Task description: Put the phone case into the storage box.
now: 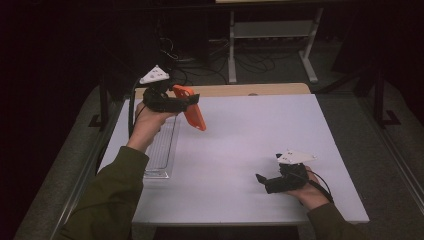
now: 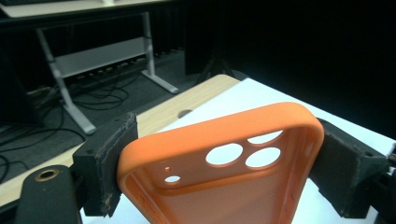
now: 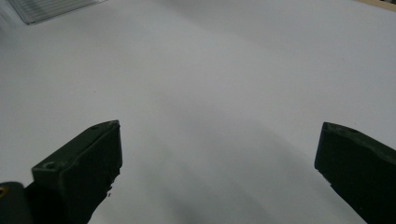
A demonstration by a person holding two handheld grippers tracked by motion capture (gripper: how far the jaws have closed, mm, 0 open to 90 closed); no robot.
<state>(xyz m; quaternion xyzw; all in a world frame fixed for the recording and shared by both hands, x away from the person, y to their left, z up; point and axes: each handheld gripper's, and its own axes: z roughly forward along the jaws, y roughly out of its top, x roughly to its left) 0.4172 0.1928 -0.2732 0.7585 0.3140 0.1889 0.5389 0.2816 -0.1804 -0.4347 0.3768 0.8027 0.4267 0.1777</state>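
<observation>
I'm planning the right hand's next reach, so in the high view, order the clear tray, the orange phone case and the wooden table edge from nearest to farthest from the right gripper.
From the right gripper:
1. Clear tray, on the table's left side.
2. Orange phone case, held up in the left gripper, far left.
3. Wooden table edge, along the far side.

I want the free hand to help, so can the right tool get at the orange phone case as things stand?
Probably yes. The right tool rests open and empty on the table, nothing lies between it and the case, which the left tool holds up in the air.
</observation>
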